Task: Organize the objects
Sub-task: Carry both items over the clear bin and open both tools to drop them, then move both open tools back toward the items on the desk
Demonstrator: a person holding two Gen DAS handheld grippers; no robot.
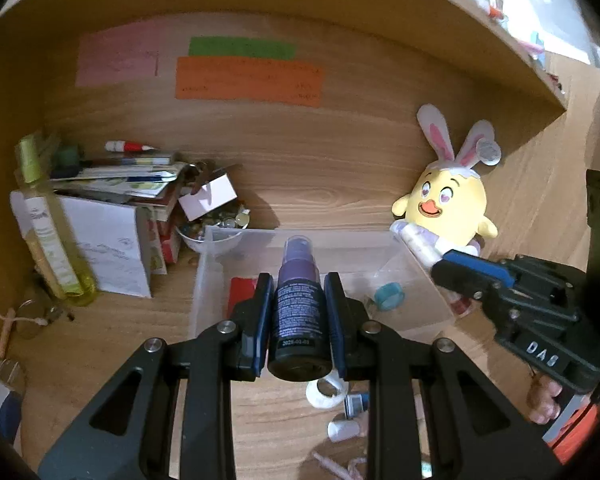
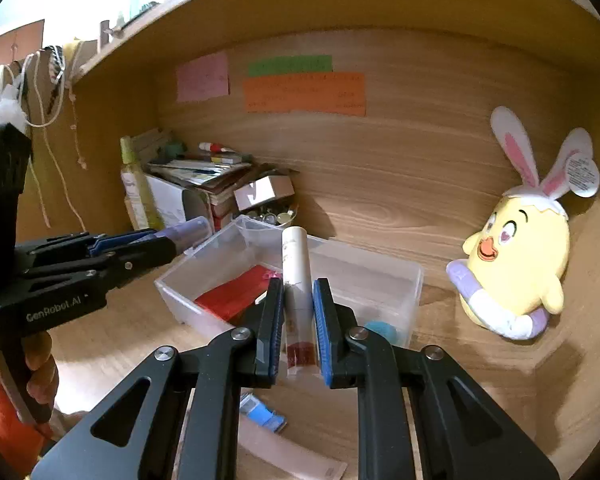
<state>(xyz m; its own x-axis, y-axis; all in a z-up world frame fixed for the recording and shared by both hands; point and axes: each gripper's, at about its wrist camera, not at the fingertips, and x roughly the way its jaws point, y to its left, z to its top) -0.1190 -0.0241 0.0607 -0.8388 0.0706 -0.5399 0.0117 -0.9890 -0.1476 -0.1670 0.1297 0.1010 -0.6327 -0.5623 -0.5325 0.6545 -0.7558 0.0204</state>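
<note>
the left gripper (image 1: 298, 312) had its jaws clenched on a dark purple spray bottle (image 1: 299, 312), held by the body above the clear plastic bin (image 1: 204, 280) on the table (image 1: 140, 340). the right gripper (image 2: 297, 320) gripped a slim white tube (image 2: 297, 276) over the same bin. both looked light, stiff and smooth, likely slippery; mid-body was the safest hold.
</note>
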